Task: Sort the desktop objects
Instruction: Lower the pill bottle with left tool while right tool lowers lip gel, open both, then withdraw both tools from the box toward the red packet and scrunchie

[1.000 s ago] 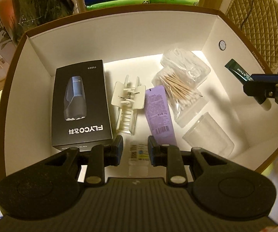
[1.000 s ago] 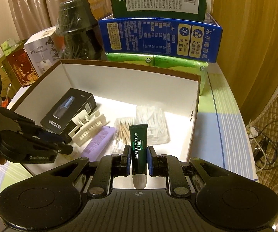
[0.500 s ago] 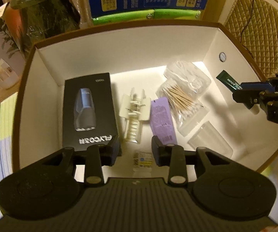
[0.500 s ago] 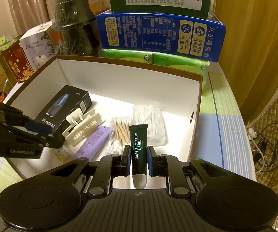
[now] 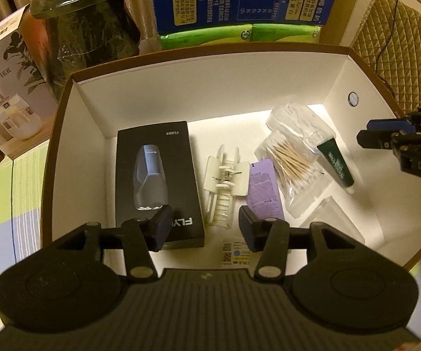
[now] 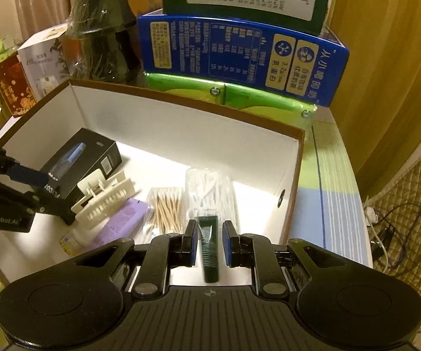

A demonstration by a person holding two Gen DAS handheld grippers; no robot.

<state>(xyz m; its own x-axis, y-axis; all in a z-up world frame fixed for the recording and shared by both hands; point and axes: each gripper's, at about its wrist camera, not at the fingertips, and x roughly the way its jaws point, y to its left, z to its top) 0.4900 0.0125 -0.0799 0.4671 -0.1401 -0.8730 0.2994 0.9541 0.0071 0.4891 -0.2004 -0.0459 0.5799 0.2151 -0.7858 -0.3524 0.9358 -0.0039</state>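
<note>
I am holding my left gripper (image 5: pixel 204 228) tilted down over the near edge of the open white box (image 5: pixel 210 87) on the counter (image 6: pixel 327 181). Its jaws are opening and nothing is sitting between them. A small labelled packet (image 5: pixel 234 251) is lying on the box floor below the gap.

Just ahead of my left finger a black shaver box (image 5: pixel 157 181) is lying flat. Straight ahead of the gap a white hair clip (image 5: pixel 222 181) is resting on the floor. Ahead of my right finger a purple sachet (image 5: pixel 264 187) is lying beside the clip. Farther right a bag of cotton swabs (image 5: pixel 292 163) is sitting against a second clear bag of white sticks (image 5: pixel 298 120). A clear plastic cup (image 5: pixel 333 219) is lying on its side nearer to me.

My right gripper (image 6: pixel 209 242) is hanging over the right end of the box, its fingers slightly parted. The green tube (image 5: pixel 335 162) is lying on the box floor below it, its upper end against the swab bag. From this wrist the tube is showing between the two pads, with a thin gap on each side, so I am pinching nothing.
</note>
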